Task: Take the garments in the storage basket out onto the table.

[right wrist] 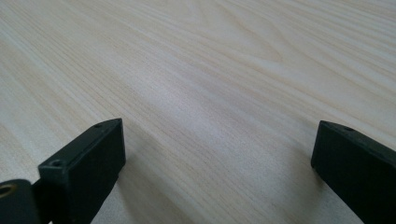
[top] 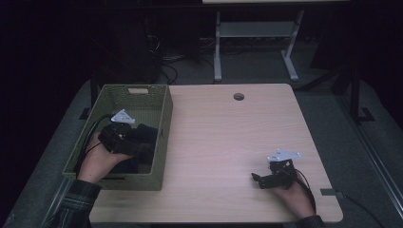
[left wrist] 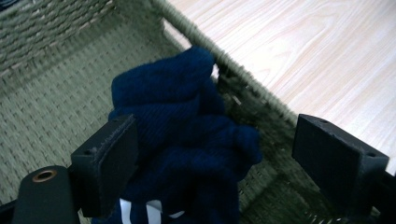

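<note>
A green woven basket stands on the left part of the wooden table. Inside it lies a bundle of dark blue knitted cloth, with white stripes at its near end, pressed against the basket's right wall. My left gripper is down in the basket, open, its jaws wide apart on either side of the cloth without squeezing it. My right gripper rests low over the bare wood near the front right of the table, open with nothing between its jaws.
A round cable hole sits near the table's far edge. A white desk frame and cables stand on the floor behind. A patch of grey tape marks the front right edge of the table.
</note>
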`<state>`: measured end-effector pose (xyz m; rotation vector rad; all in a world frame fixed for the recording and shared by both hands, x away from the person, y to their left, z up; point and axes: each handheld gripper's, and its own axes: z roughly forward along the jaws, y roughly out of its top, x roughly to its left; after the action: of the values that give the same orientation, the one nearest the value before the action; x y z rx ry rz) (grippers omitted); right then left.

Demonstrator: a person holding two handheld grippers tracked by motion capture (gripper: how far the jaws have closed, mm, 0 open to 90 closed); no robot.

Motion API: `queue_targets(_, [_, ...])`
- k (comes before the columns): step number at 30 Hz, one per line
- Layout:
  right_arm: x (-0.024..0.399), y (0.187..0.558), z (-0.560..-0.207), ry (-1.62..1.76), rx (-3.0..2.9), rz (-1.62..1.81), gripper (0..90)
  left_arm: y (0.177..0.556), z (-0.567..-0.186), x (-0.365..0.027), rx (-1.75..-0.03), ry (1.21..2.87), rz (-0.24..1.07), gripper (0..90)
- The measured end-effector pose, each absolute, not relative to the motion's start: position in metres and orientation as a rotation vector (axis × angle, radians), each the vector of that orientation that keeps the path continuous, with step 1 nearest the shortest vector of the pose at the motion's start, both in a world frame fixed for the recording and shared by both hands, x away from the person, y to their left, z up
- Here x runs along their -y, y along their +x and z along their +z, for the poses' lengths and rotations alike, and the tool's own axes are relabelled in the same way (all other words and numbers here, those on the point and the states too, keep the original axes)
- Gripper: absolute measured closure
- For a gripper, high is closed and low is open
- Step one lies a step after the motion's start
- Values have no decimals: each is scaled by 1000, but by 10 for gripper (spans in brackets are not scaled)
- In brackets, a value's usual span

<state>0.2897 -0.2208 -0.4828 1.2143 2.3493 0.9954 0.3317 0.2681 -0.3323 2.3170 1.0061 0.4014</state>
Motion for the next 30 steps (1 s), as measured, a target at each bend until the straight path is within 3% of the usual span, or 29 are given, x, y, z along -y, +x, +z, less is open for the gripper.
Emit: queue_targets(30, [221,290,-483,1214,-2349,995,25,342,-369,-281,-1086,2408,407,128])
